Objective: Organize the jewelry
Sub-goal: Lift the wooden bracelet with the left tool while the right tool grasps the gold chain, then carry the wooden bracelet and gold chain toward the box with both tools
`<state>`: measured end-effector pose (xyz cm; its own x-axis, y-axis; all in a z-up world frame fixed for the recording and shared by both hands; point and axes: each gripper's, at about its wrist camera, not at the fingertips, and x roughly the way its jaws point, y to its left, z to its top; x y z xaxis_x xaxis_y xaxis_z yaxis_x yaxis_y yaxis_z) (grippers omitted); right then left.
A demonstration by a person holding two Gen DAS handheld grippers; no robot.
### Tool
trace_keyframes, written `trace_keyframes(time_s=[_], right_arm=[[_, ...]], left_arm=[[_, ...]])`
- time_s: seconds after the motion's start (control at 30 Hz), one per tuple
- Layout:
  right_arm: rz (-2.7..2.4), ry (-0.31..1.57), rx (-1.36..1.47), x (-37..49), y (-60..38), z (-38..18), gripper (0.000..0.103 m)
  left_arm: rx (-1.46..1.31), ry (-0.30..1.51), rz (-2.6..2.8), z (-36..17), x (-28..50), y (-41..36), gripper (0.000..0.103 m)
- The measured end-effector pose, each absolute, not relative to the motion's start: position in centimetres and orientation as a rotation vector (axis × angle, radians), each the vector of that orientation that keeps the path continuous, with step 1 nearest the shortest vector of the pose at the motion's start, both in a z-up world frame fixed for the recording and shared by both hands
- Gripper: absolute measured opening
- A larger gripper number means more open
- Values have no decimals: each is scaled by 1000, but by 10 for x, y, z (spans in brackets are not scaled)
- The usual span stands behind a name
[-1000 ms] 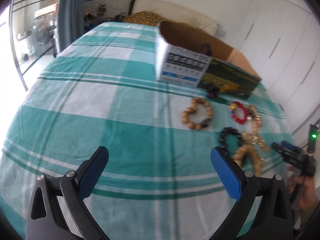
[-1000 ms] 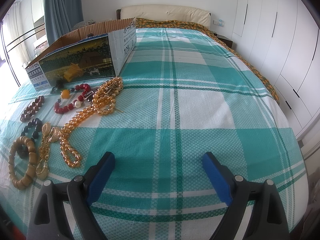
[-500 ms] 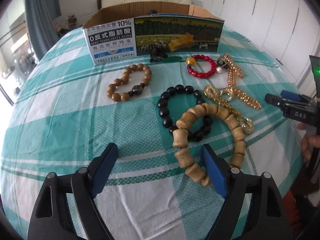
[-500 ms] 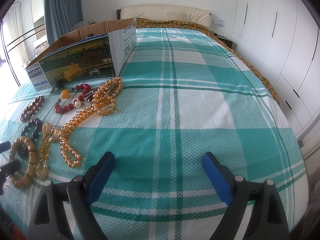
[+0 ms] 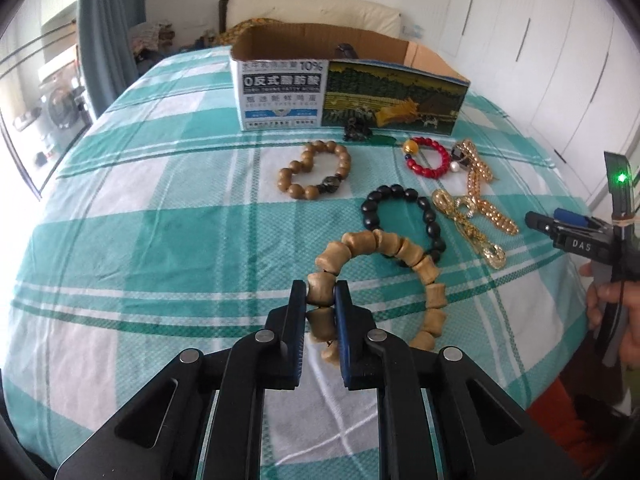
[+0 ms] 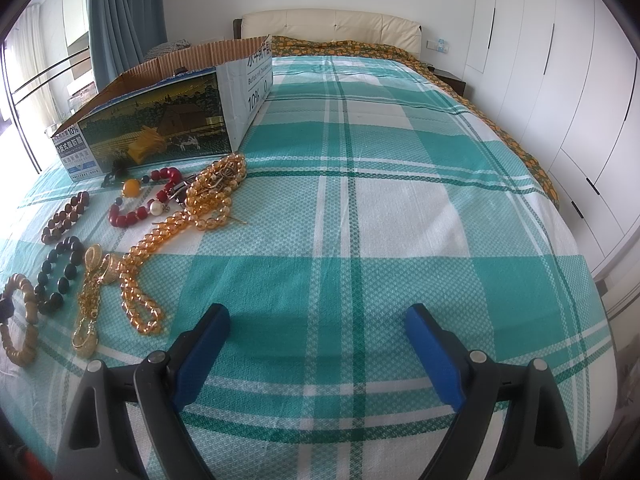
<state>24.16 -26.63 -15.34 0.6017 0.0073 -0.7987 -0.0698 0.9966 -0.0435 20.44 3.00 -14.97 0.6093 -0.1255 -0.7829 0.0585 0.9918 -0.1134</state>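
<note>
My left gripper (image 5: 321, 294) is shut on the near side of a light wooden bracelet (image 5: 404, 254) that lies on the checked bed cover; the bracelet also shows in the right wrist view (image 6: 25, 322). Beyond it lie a black bead bracelet (image 5: 400, 210), a brown bead bracelet (image 5: 316, 168), a red bead bracelet (image 5: 426, 152), a gold chain (image 5: 468, 224) and an amber bead necklace (image 6: 176, 232). My right gripper (image 6: 316, 344) is open and empty over bare cover, right of the jewelry.
An open cardboard box (image 5: 348, 88) stands behind the jewelry, also seen in the right wrist view (image 6: 168, 116). A small dark figurine (image 5: 356, 130) sits at its foot. White wardrobes (image 6: 560, 80) line the right side. The bed edge is near the grippers.
My left gripper has swung toward the jewelry, moved up to the light wooden bracelet and closed on it. The right gripper has not moved.
</note>
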Motion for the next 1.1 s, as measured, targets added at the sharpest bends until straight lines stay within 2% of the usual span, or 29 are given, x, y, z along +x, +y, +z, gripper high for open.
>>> trace_keyframes(time_s=[0.2,0.4,0.47,0.5,0.53,0.63,0.67,0.8,0.87,1.1], right_arm=[[200,957,51,250,-250,-141,92],[225,930,-28,290,-199,-137,88],[224,931,-69,300,-186,-142,82],[231,944,-93,304,-180,-147,71],[237,959,-108,307,-178,-152,67],[236,924,-170,301,-179,-152,42],[234,926,-165,298,-183,-151,27],[218,950,-128,289,-206,-147,21],[223,950,-68,282,-222,-142,8],[222,940,30,259,-254,-127,8]], left_arm=[[-113,904,-23,-151,206,65,13],[-131,909,6,-162,213,73,13],[-130,915,8,-166,212,72,13],[-129,919,8,-168,212,72,13],[-130,924,9,-170,211,72,13],[-128,917,5,-171,209,73,13],[-129,917,4,-171,209,73,14],[-131,909,0,-172,210,73,14],[-133,907,-2,-172,210,73,14],[-151,906,-12,-171,212,75,13]])
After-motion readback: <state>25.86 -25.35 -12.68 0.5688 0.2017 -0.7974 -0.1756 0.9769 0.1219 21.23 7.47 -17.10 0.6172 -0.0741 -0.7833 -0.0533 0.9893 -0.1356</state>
